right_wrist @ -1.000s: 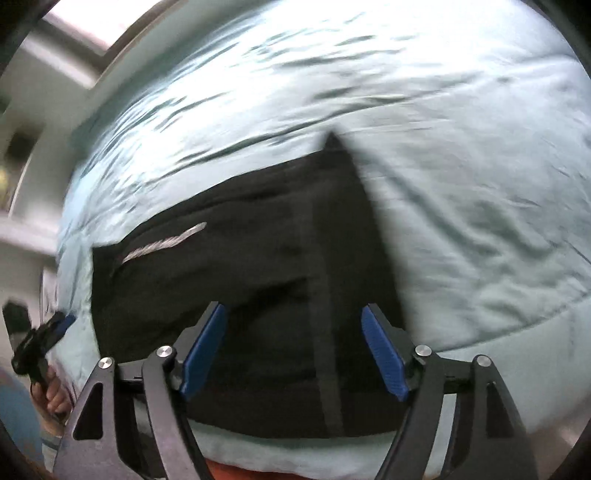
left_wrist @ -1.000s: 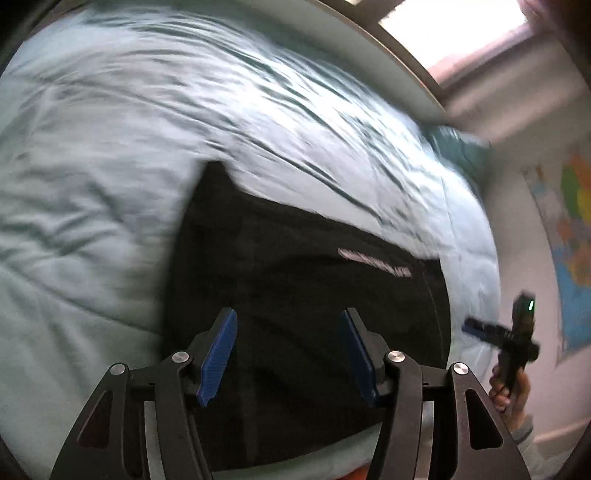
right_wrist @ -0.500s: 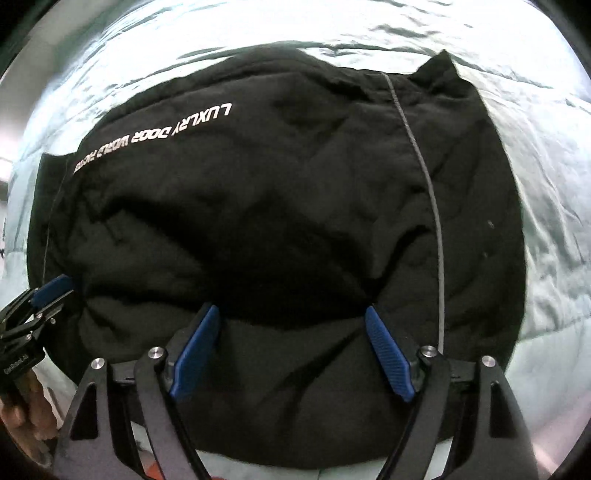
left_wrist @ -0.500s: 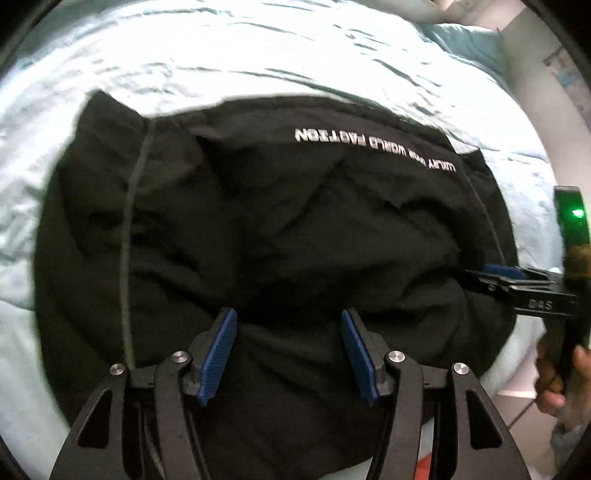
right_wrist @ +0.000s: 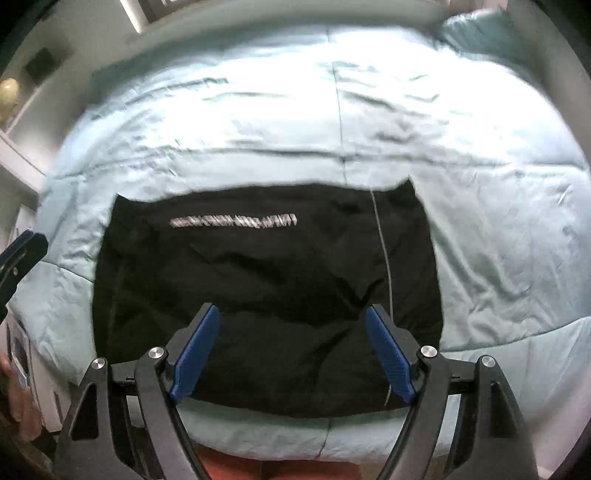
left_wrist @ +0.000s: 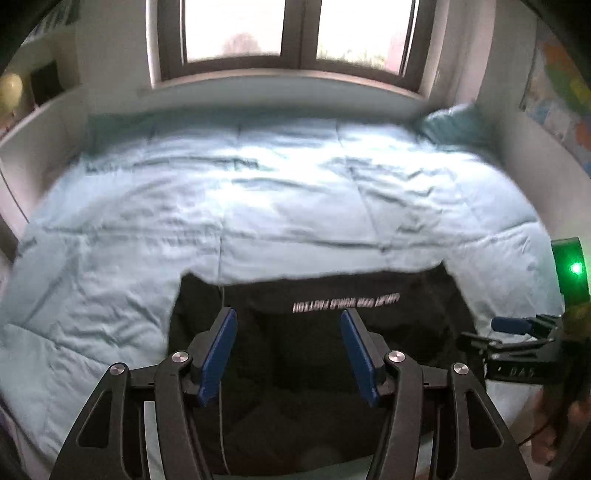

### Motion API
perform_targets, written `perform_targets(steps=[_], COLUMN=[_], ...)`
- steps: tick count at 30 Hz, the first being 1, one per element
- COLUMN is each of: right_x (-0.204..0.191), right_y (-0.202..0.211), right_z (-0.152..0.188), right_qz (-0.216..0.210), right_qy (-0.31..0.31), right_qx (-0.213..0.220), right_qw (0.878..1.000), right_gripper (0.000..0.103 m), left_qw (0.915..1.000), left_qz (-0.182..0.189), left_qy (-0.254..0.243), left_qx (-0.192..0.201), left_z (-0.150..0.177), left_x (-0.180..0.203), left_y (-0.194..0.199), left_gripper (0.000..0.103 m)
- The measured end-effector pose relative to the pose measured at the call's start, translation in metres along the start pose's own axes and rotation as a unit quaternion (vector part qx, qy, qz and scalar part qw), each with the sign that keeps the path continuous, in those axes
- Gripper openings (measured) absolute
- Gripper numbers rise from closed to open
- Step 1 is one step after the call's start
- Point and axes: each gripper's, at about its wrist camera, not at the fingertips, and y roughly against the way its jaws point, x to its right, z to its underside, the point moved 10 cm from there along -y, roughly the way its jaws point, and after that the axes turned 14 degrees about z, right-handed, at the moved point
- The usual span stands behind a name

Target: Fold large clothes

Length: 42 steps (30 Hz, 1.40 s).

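Observation:
A black garment (left_wrist: 317,354) with a white line of lettering lies folded into a rough rectangle on the near edge of a light blue bed; it also shows in the right wrist view (right_wrist: 266,280). My left gripper (left_wrist: 289,356) is open and empty, held above the garment's near part. My right gripper (right_wrist: 291,354) is open and empty, also above the garment's near edge. The right gripper shows at the right of the left wrist view (left_wrist: 517,332), beside the garment. The left gripper shows at the left edge of the right wrist view (right_wrist: 20,254).
The light blue duvet (left_wrist: 280,199) covers the bed. A teal pillow (left_wrist: 454,125) lies at the far right corner. A window (left_wrist: 288,33) is behind the bed, a shelf (left_wrist: 33,114) at the left and a wall map (left_wrist: 561,96) at the right.
Both grippers have pulled back and up from close over the garment, so the whole bed and window now show. The garment lies still. Both grippers stay open.

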Motion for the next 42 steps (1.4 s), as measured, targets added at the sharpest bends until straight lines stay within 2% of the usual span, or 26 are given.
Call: perform_targets(steps=[7, 10, 13, 16, 18, 30, 42], right_x=[0.002, 0.003, 0.003, 0.003, 0.004, -0.001, -0.010], right_y=[0.067, 0.085, 0.098, 0.104, 0.106, 0.091, 0.085], right_z=[-0.019, -0.020, -0.019, -0.019, -0.020, -0.012, -0.019], right_qz=[0.031, 0.037, 0.028, 0.048, 0.057, 0.047, 0.037], right_qy=[0.002, -0.006, -0.017, -0.013, -0.011, -0.006, 0.003], right_qx=[0.061, 0.073, 0.078, 0.089, 0.094, 0.073, 0.066], right_qw=[0.998, 0.997, 0.996, 0.995, 0.994, 0.996, 0.997], right_gripper=[0.083, 0.083, 0.083, 0.083, 0.083, 0.083, 0.083], left_qw=[0.9987, 0.9981, 0.9961, 0.9954, 0.9966, 0.9971, 0.9964], left_qz=[-0.034, -0.048, -0.076, -0.083, -0.069, -0.074, -0.081], left_qy=[-0.031, -0.029, -0.030, -0.033, -0.028, -0.011, 0.022], left_qx=[0.020, 0.027, 0.033, 0.036, 0.035, 0.012, 0.004], left_z=[-0.024, -0.026, -0.022, -0.018, -0.015, -0.003, -0.001], left_x=[0.030, 0.037, 0.041, 0.046, 0.051, 0.045, 0.026], left_y=[0.047, 0.062, 0.073, 0.079, 0.080, 0.063, 0.062], left_gripper=[0.061, 0.062, 0.062, 0.062, 0.062, 0.062, 0.063])
